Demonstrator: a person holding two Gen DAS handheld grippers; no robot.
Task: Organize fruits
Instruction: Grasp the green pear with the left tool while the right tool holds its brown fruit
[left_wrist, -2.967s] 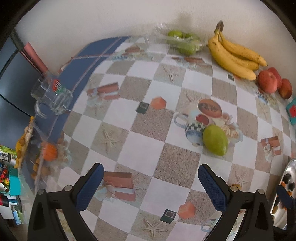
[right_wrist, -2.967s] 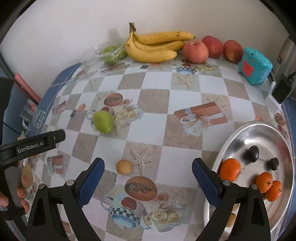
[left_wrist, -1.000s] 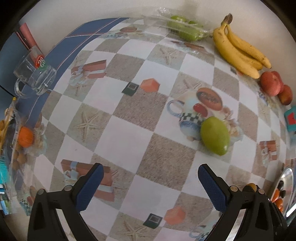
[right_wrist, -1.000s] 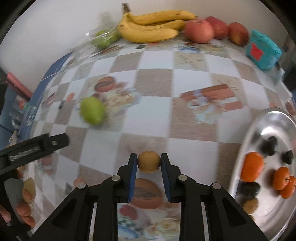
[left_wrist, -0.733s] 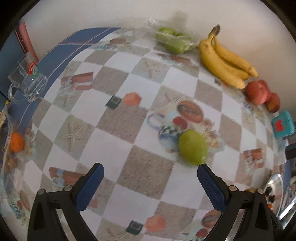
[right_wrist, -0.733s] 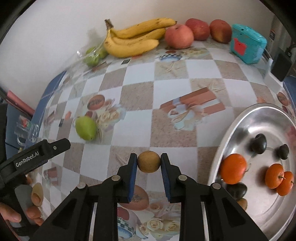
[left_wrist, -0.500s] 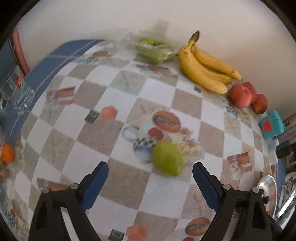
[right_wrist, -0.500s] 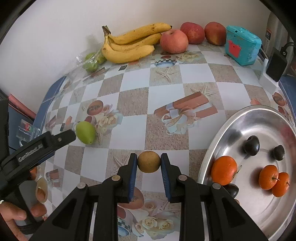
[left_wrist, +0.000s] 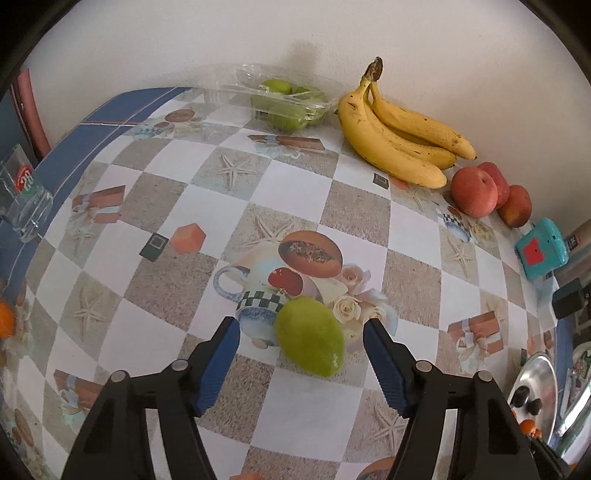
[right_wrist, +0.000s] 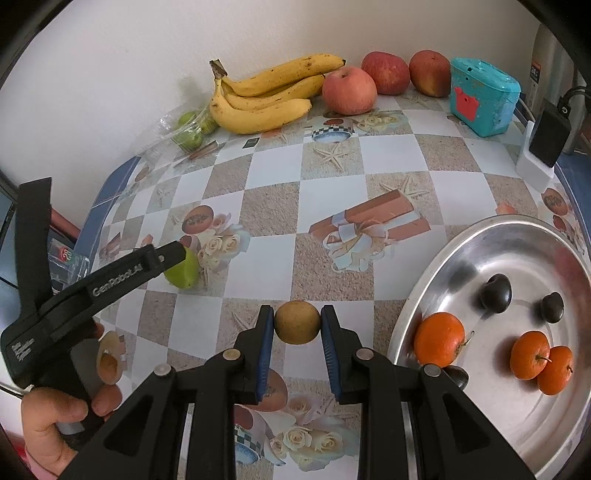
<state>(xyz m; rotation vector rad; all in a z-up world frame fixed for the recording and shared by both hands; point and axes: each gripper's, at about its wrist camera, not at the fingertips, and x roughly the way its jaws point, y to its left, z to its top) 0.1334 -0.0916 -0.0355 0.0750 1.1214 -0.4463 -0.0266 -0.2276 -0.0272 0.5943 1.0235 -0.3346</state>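
Bench (right_wrist: 332, 162) with checkered printed cloth carries everything. Big metal tray (right_wrist: 436, 258) sits just right of the right claw (right_wrist: 297, 328), holding three oranges (right_wrist: 439, 339) and a few small dark fruits (right_wrist: 495, 288); one more dark one shows half hidden under the claw arm at the tray's near rim. Far ahead of both claws, along the wall: bananas (right_wrist: 266, 96), apples (right_wrist: 349, 90), a teal box (right_wrist: 482, 96) and a clear plastic tub (left_wrist: 280, 99) with green fruits inside. Left claw (left_wrist: 301, 334) is spread wide with nothing gripped, its fingers either side of the green mango (left_wrist: 310, 341), which lies on the bench between them with gaps on both sides. Mango looks smooth, firm, fairly heavy, may roll or slip; best taken across its middle, narrow way, with a gentle squeeze to avoid bruising. Right claw is closed down on a small brown round fruit (right_wrist: 297, 322), pinched at its widest part and seemingly held above the bench, just left of the tray. That fruit looks light, hard-skinned, easy to hold; tray is probably where it goes.
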